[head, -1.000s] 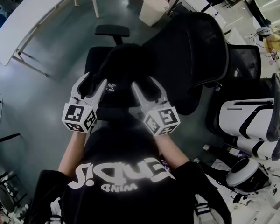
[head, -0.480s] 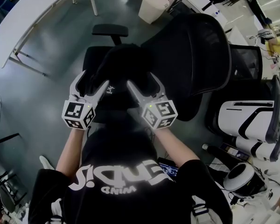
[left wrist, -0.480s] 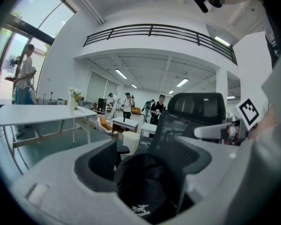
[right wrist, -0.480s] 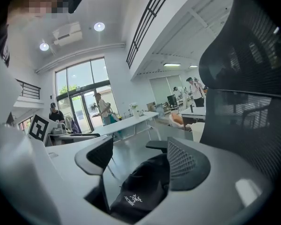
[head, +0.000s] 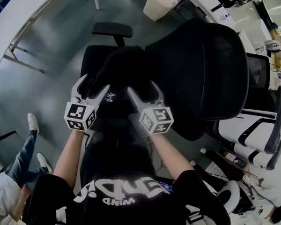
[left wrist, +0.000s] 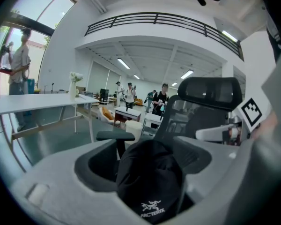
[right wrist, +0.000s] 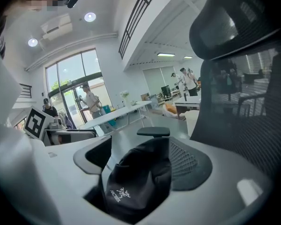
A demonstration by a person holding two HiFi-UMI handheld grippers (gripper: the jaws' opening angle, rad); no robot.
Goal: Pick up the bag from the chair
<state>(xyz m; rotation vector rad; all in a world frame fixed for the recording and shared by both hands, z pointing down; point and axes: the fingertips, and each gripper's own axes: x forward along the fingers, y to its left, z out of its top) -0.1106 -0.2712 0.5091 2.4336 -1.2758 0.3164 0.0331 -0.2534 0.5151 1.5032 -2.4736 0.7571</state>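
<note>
Both tools are low over the chair [head: 196, 78] seat, side by side, pointing away from the person and slightly down.

Left tool [head: 93, 86]: jaws spread wide and have just been opening. The left part of the black bag [head: 124, 69] sits between them. In the left gripper view the bag fills most of the gap, with its logo face nearest the tool. The dark pad on the left stands clear of it. Not clamped, nothing held.

Right tool [head: 144, 89]: jaws also wide and have just been opening. The right part of the bag is between them, with the logo toward the tool in the right gripper view. No squeeze on it, nothing held.

The bag lies slumped on the seat with a rounded top, straight ahead of both tools and straddled by them. The two inner jaws lie over the bag's near face, close together; can't tell if they touch the fabric.

- Backrest [head: 210, 55]: ahead and to the right of the right tool.
- Armrest [head: 112, 29]: ahead of the left tool, past the bag.
- White bin [head: 160, 1]: farther ahead, beyond the armrest.
- White tabletop [head: 23, 13]: well off to the left of the left tool.
- Another person's leg and shoe [head: 33, 123]: left of the left tool and nearer the wearer.
- White-and-black chair [head: 248, 130]: well to the right of the right tool.
</note>
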